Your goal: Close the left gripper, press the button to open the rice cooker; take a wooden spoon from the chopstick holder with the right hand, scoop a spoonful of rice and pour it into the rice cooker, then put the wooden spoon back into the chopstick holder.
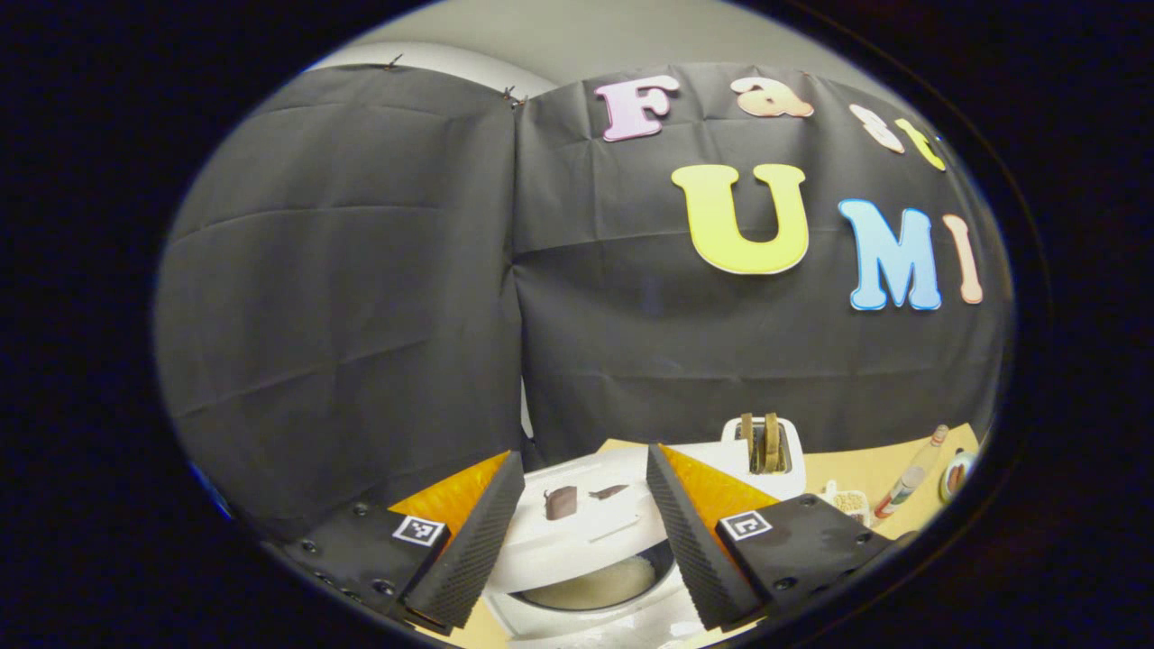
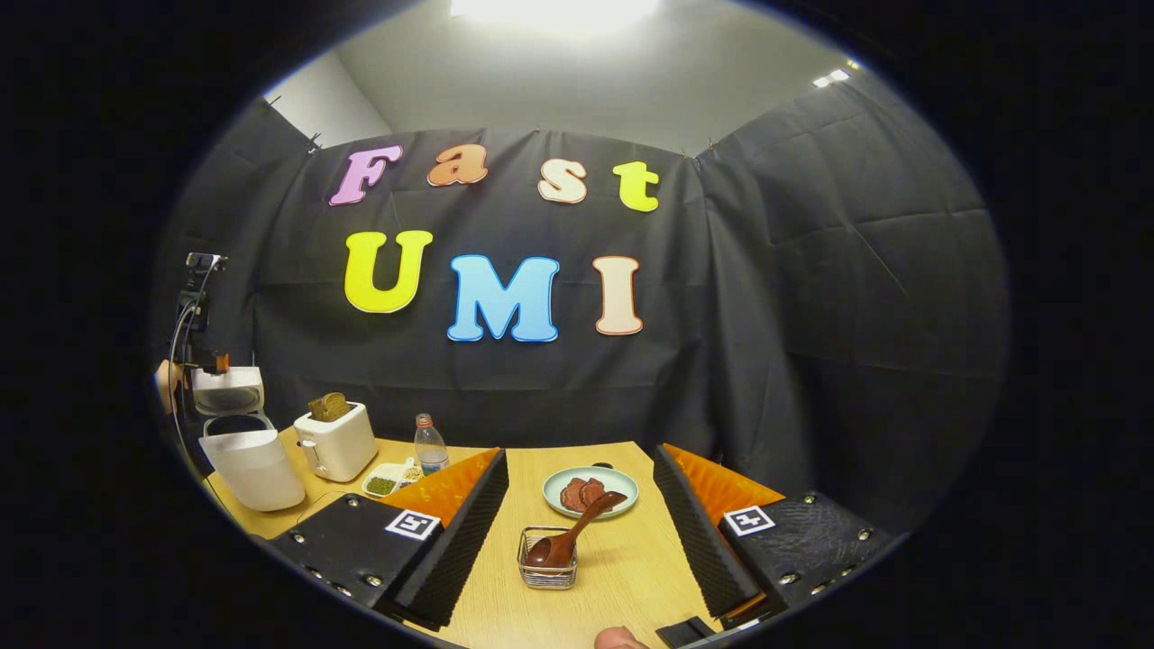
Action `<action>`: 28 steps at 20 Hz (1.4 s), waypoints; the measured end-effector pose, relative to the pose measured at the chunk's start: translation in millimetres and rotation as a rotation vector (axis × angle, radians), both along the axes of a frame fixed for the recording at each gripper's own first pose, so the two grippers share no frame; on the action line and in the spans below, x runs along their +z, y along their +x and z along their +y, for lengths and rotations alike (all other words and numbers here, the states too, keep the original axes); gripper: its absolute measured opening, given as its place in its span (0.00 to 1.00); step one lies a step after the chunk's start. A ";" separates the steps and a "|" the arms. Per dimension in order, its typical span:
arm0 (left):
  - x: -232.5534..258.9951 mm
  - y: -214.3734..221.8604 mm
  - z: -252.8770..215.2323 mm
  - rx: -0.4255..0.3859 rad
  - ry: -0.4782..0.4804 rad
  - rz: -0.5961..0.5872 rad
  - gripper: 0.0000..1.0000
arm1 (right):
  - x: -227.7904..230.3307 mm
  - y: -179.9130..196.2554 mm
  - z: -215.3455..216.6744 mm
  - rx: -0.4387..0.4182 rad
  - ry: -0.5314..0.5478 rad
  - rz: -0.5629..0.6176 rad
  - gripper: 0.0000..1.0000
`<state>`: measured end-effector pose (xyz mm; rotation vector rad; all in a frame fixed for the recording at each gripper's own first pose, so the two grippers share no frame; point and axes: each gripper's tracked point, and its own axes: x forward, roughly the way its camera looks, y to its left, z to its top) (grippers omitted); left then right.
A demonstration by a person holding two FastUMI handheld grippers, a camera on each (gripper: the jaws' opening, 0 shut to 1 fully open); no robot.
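The white rice cooker [image 1: 577,532] sits just below and ahead of my left gripper [image 1: 584,452], framed between its open fingers. Its lid is up and pale grains show in the pot [image 1: 595,584]. In the right gripper view the same cooker [image 2: 252,464] stands open at the table's far left. The wooden spoon [image 2: 577,534] leans bowl-down in a wire chopstick holder [image 2: 547,563] on the table. My right gripper [image 2: 581,451] is open above and behind the holder, with nothing between its fingers.
A white toaster [image 2: 335,439] holding bread, a clear bottle [image 2: 431,446] and a small divided dish of grains [image 2: 388,482] stand right of the cooker. A plate of dark slices [image 2: 590,491] lies behind the holder. The wooden table [image 2: 622,559] ends at black cloth walls.
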<state>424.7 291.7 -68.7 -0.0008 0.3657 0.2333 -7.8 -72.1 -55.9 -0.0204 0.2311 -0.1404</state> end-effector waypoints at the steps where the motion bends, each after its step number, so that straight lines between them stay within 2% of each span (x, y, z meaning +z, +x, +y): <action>1: -0.3 1.6 0.5 0.000 0.000 0.006 0.95 | -0.7 0.4 -0.4 0.006 -0.005 0.003 0.99; 4: -8.6 -2.3 -3.0 0.003 -0.020 0.032 0.95 | -2.6 -1.8 -5.1 0.019 -0.014 0.014 0.99; 5: -14.2 -4.6 -6.0 0.003 -0.021 0.039 0.92 | -3.7 -2.1 -6.1 0.020 -0.013 0.015 0.99; 6: -16.0 -6.2 -8.0 0.003 -0.019 0.044 0.95 | -4.6 -2.5 -7.2 0.022 -0.015 0.017 0.99; 9: -28.2 -12.7 -14.2 -0.002 -0.010 0.076 0.95 | -7.7 -5.9 -10.6 0.017 0.007 0.024 0.99; 10: -32.5 -14.2 -15.4 -0.004 -0.008 0.085 0.92 | -10.9 -6.8 -10.1 0.019 0.015 0.030 0.99; 14: -47.6 -18.1 -23.3 -0.011 -0.011 0.118 0.95 | -18.3 -7.5 -9.2 0.032 0.010 0.050 0.99; 15: -50.5 -18.9 -23.8 -0.014 -0.007 0.125 0.92 | -17.9 -7.1 -7.5 0.037 0.012 0.049 0.99; 16: -53.4 -19.6 -24.5 -0.016 -0.006 0.132 0.95 | -17.9 -7.6 -5.6 0.041 0.013 0.047 0.99; 17: -57.2 -20.9 -25.6 -0.018 -0.010 0.141 0.92 | -18.3 -6.2 -4.6 0.042 0.012 0.049 0.98; 20: -68.6 -26.4 -30.3 -0.017 -0.049 0.179 0.92 | -21.2 -5.3 0.4 0.054 0.008 0.057 0.99; 22: -73.4 -26.1 -32.8 -0.017 -0.063 0.182 0.99 | -16.3 -13.8 -0.1 0.059 -0.006 0.059 0.99; 23: -72.9 -25.4 -31.7 -0.019 -0.058 0.175 0.95 | -13.6 -13.4 0.1 0.063 -0.013 0.057 0.98; 24: -74.0 -25.4 -31.3 -0.020 -0.058 0.178 0.99 | -12.4 -12.9 0.5 0.066 -0.019 0.056 0.98; 25: -74.1 -24.6 -32.8 -0.022 -0.069 0.177 0.95 | -10.7 -12.2 1.1 0.069 -0.024 0.052 0.98; 28: -80.3 -28.9 -34.4 -0.012 -0.107 0.223 0.98 | -9.5 -9.7 5.0 0.083 -0.027 0.049 0.98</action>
